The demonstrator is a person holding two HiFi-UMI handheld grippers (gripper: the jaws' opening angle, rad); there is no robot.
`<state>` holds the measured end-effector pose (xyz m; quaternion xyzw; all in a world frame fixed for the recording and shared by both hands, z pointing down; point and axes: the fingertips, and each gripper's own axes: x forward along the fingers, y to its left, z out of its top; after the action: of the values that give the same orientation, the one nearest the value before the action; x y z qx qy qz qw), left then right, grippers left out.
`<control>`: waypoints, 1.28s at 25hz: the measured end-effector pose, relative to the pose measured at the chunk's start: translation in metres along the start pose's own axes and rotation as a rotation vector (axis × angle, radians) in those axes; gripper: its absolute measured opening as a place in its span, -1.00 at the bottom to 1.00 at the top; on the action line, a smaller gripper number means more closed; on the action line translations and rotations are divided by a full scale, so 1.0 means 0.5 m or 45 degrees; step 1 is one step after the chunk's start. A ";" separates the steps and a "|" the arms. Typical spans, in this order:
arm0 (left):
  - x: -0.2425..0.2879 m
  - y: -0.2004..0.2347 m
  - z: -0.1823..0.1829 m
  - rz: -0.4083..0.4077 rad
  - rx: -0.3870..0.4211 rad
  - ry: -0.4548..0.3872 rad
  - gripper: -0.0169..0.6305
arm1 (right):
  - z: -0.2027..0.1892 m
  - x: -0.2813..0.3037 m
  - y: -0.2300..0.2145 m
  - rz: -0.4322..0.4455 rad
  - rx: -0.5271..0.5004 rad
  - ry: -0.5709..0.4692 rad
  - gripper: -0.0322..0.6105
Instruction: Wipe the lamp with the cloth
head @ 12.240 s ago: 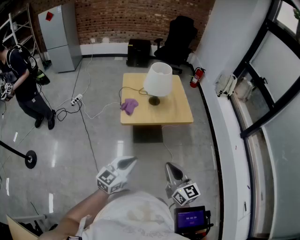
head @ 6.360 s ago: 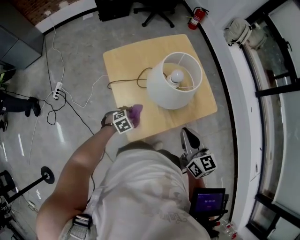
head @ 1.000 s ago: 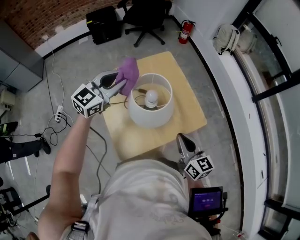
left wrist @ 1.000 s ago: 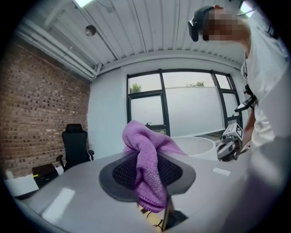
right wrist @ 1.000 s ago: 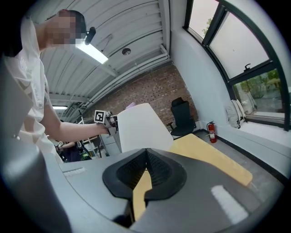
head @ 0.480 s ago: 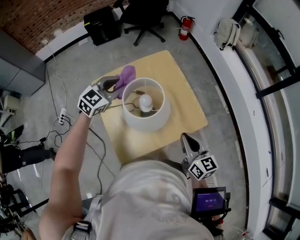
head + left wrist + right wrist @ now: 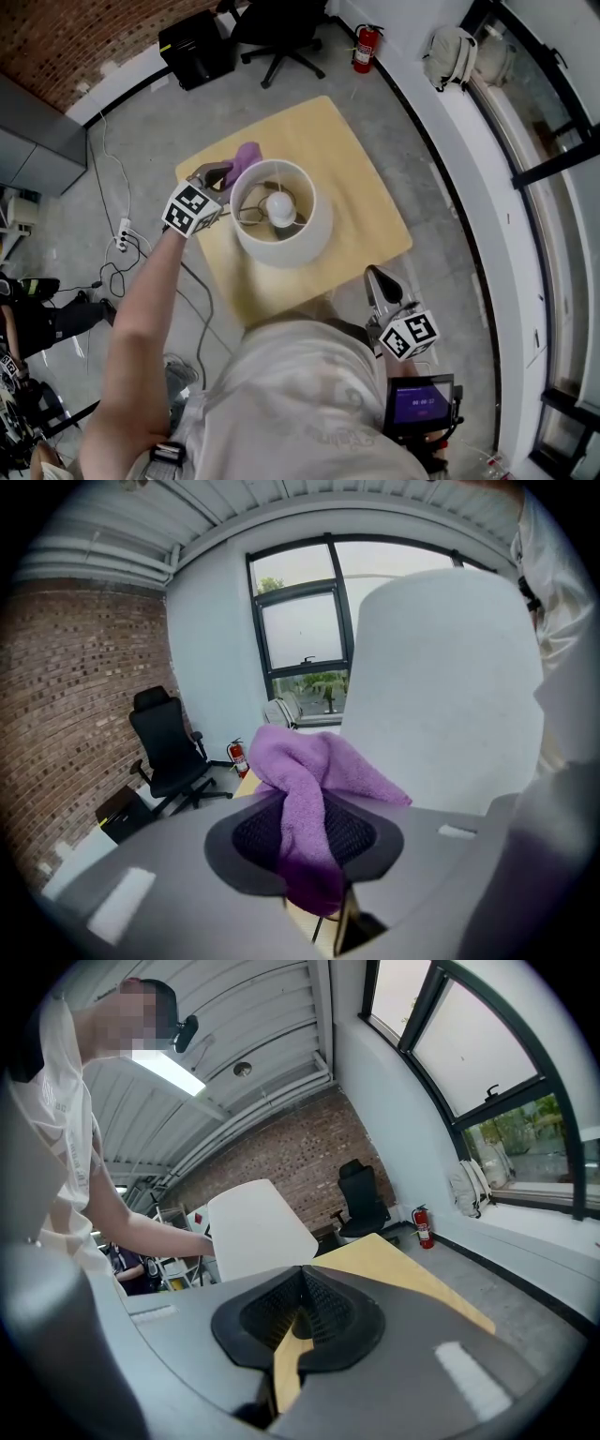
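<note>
A lamp with a white shade [image 7: 277,232] and a bare bulb [image 7: 279,205] stands on the square wooden table [image 7: 361,202]. My left gripper [image 7: 227,172] is shut on a purple cloth [image 7: 247,155] at the shade's far left side, just below its rim. In the left gripper view the cloth [image 7: 314,780] bulges out between the pads of the left gripper [image 7: 314,836], and the shade [image 7: 441,696] fills the right. My right gripper [image 7: 380,284] hangs shut and empty near my body, off the table's near edge. The right gripper view shows the right gripper [image 7: 302,1283] pointing toward the shade [image 7: 258,1227] and table [image 7: 403,1265].
The lamp's cord [image 7: 246,216] runs over the table's left edge to a power strip [image 7: 123,239] on the floor. A black office chair [image 7: 279,26], a black box [image 7: 195,45] and a fire extinguisher [image 7: 363,47] stand beyond the table. A curved window wall [image 7: 487,187] runs along the right.
My left gripper has come down with the cloth, from above the shade's rim to beside its outer wall. The right gripper has barely shifted.
</note>
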<state>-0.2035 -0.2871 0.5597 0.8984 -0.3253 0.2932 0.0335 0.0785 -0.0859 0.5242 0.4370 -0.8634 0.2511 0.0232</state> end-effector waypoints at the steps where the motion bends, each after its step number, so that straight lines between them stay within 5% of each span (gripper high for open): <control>1: 0.006 0.001 -0.009 0.013 0.001 0.022 -0.64 | 0.001 0.000 -0.005 0.001 0.002 -0.001 -0.86; 6: 0.061 -0.014 0.011 0.064 0.031 0.089 -0.64 | 0.027 -0.043 -0.067 -0.015 0.011 -0.001 -0.86; 9: 0.059 -0.009 0.058 0.023 0.003 0.013 -0.64 | 0.057 -0.047 -0.072 -0.026 0.019 -0.011 -0.86; 13: -0.029 0.039 0.108 0.016 0.004 -0.114 -0.63 | 0.050 0.039 -0.029 0.120 -0.070 -0.003 -0.86; 20: -0.089 0.011 0.272 -0.150 0.046 -0.334 -0.63 | 0.049 0.071 0.009 0.208 -0.115 -0.009 -0.86; 24: -0.070 -0.009 0.261 -0.227 0.182 -0.210 -0.63 | 0.033 0.084 0.025 0.228 -0.106 -0.006 -0.86; 32: 0.012 -0.029 0.228 -0.357 0.219 -0.101 -0.64 | 0.046 0.081 -0.020 0.161 -0.071 0.000 -0.86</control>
<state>-0.1333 -0.3078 0.4708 0.9454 -0.1715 0.2766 -0.0157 0.0653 -0.1316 0.5186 0.3809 -0.8959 0.2279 0.0193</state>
